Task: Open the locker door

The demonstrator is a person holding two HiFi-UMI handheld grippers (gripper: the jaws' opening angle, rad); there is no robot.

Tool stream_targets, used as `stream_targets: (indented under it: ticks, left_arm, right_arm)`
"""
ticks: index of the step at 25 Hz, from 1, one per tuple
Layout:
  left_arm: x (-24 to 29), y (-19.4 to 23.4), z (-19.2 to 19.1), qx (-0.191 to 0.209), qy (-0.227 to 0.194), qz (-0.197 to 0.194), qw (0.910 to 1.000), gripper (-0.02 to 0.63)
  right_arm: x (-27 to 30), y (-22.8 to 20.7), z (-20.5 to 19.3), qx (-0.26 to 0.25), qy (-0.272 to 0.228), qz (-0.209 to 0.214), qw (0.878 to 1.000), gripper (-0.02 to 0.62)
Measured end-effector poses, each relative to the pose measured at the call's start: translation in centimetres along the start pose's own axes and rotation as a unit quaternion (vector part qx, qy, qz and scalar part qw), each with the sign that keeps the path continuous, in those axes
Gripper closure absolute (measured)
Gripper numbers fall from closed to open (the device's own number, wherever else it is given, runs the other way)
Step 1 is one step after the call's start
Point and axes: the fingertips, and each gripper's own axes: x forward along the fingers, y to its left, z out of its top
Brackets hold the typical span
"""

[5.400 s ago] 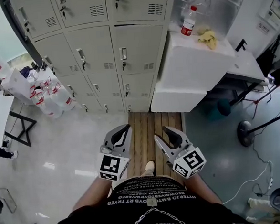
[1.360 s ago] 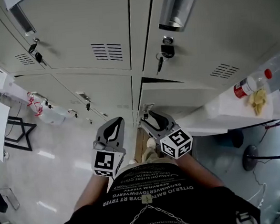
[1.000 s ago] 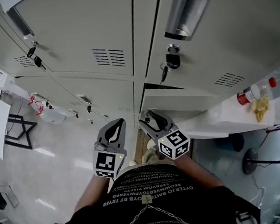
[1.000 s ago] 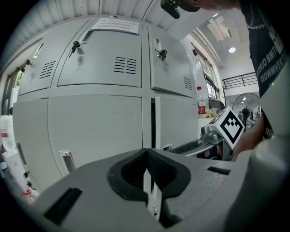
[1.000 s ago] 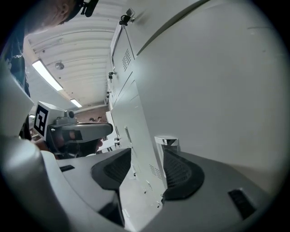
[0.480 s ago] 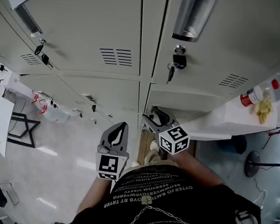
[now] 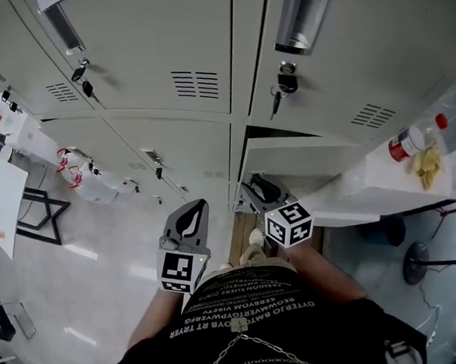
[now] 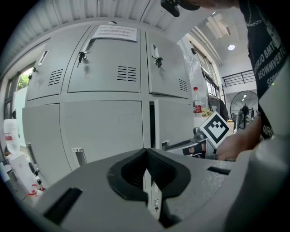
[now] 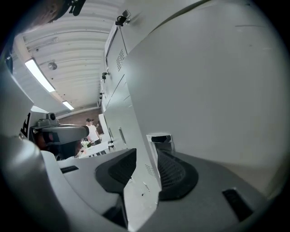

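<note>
The locker door (image 7: 308, 162) is found in the bank of grey lockers (image 7: 149, 58), directly below the door whose lock carries a key (image 7: 277, 88). It stands slightly ajar, and a dark gap is shown along its top edge in the head view. In the left gripper view the same door (image 8: 174, 122) is seen with a dark slit down its left side.

The right gripper (image 7: 252, 190) is set on the free left edge of the locker door, at about 12 o'clock from the person's torso (image 7: 253, 315). In the right gripper view (image 9: 146, 152) the door edge is taken between the two jaws. One pad is laid against the front face (image 9: 217, 90), with the small metal handle (image 9: 159, 138) just beyond it, and the other pad is laid against the inner side. The jaws have just been closing, and the door edge is clamped between them.

The left gripper (image 7: 193, 212) is held at 9 o'clock from the right one, clear of the lockers. Its jaws (image 8: 146, 156) are clenched together with their tips touching, and nothing is held in them. The right gripper's marker cube (image 8: 215, 129) is seen at 3 o'clock in that view.

At 3 o'clock from the locker door, a white worktop (image 7: 368, 187) is seen. On it stand a bottle (image 7: 408, 137) with a red cap and, just beside it, a yellow cloth (image 7: 428, 168).
</note>
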Motion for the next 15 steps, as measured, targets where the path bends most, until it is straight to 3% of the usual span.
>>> stream_targets:
  ticks: [10,15]
  left_arm:
    - [-3.8,-1.3,-1.3,0.004,0.001,-0.017,0.9998,0.614]
    - [-5.3,-2.1,-2.1,0.01,0.002,-0.03,0.9995,0.614]
  right_arm:
    - [-3.2,2.2,-1.8,-0.027,0.013,-0.028,0.999,0.445]
    - [-3.7,2.9,-2.9,-0.027,0.019,-0.048,0.998,0.394]
